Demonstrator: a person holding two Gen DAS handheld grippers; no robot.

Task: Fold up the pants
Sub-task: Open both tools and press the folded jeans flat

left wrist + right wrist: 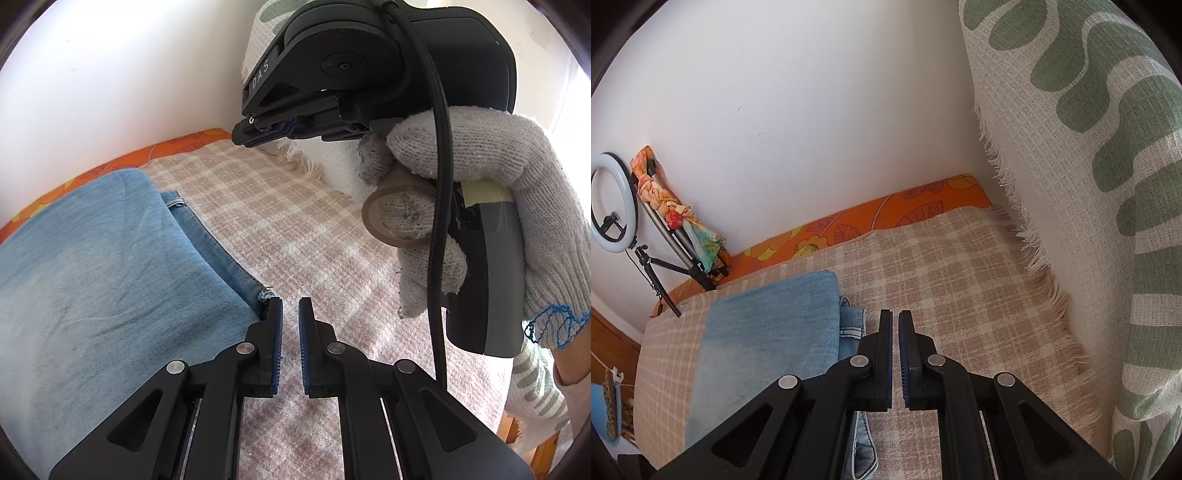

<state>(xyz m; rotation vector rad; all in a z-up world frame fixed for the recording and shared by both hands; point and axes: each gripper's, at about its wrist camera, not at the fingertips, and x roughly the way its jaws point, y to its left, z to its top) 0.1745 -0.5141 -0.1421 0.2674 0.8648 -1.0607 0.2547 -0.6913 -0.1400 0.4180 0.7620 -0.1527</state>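
Observation:
The blue denim pants (pixel 99 266) lie folded on a pink-and-cream checked blanket (pixel 295 229). They also show in the right wrist view (pixel 768 332), with a hem edge sticking out on their right side. My left gripper (pixel 290 306) hovers just right of the pants' frayed corner, its jaws a narrow gap apart and empty. My right gripper (pixel 894 317) is above the blanket beside the pants' right edge, jaws nearly closed with a thin gap, holding nothing. The right gripper body and its gloved hand (pixel 480 206) appear in the left wrist view.
A white wall (pixel 812 110) backs the bed. An orange floral sheet (pixel 886 218) runs along the wall. A green-patterned cream throw (pixel 1108 184) with a fringe hangs on the right. A ring light on a tripod (pixel 613 206) stands at the left.

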